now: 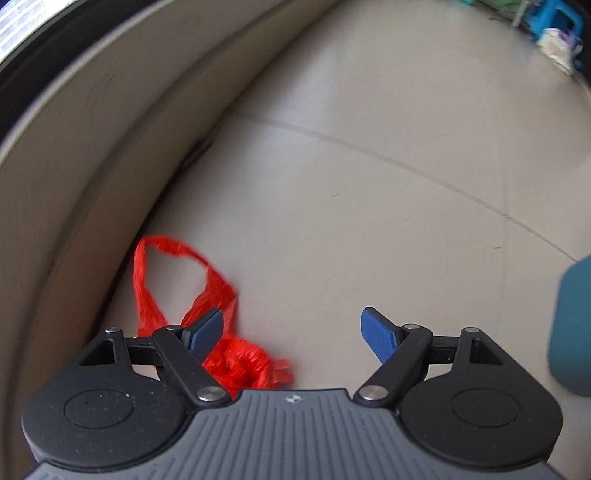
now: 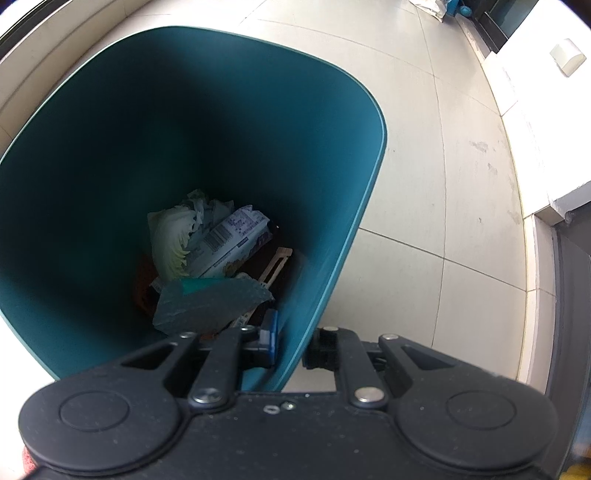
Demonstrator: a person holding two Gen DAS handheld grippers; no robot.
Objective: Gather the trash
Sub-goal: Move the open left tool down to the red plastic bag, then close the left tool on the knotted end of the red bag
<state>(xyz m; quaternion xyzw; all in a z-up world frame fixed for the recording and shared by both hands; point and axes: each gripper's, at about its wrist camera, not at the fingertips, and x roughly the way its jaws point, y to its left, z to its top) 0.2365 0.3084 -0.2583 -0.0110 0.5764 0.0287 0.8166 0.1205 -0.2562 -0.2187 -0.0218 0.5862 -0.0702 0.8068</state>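
A red plastic bag (image 1: 218,332) lies crumpled on the floor by the wall base, its handle loop stretched away from me. My left gripper (image 1: 291,334) is open just above it, its left finger over the bag, and holds nothing. My right gripper (image 2: 295,341) is shut on the rim of the teal trash bin (image 2: 332,229), one finger inside and one outside the wall. Inside the bin lie a cabbage leaf (image 2: 168,240), a printed wrapper (image 2: 229,240), a grey-green sheet (image 2: 207,302) and other scraps. The bin's side also shows in the left wrist view (image 1: 572,325).
A beige wall base (image 1: 92,166) runs along the left of the tiled floor (image 1: 369,184). A blue object and pale clutter (image 1: 557,33) lie far off. In the right wrist view a white ledge (image 2: 535,147) and a dark door frame (image 2: 569,295) stand at the right.
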